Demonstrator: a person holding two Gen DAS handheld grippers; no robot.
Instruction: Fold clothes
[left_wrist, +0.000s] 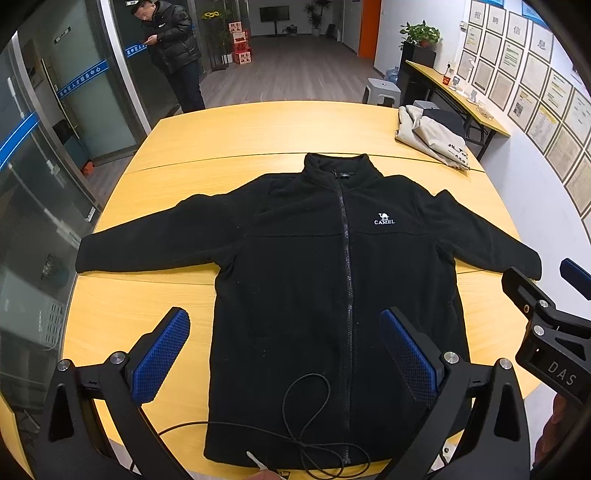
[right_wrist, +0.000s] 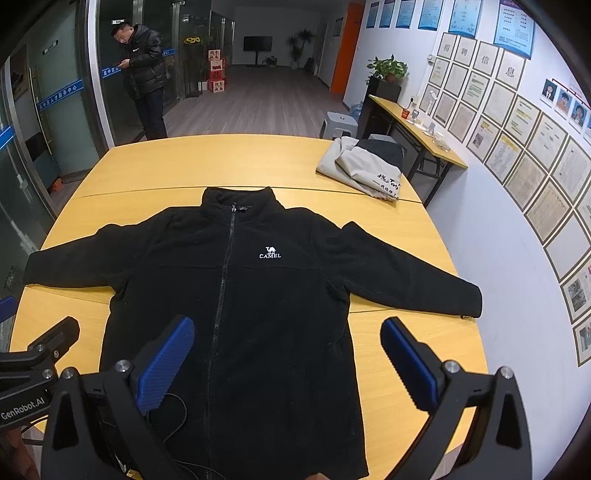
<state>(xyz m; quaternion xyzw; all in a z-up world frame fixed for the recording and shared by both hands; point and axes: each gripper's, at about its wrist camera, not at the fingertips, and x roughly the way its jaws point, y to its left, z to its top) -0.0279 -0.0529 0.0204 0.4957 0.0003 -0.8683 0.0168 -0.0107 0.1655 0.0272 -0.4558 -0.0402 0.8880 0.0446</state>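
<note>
a: how far along is it?

b: hardly begun, i'd say. the table (left_wrist: 258, 133) carries a black jacket (left_wrist: 295, 266) spread flat, zipped, front up, collar at the far side, both sleeves out to the sides. no fold made yet; sleeves and body are all left to do. a grey garment (left_wrist: 432, 133) lies bundled beyond the jacket's collar, to the right.

a: and the fingers?

b: left gripper (left_wrist: 284, 347) hangs above the jacket's hem, fingers wide apart, holding nothing. right gripper (right_wrist: 288, 354) the same, spread wide over the hem's right side, touching nothing. a thin cable (left_wrist: 306, 406) lies looped on the hem.
</note>
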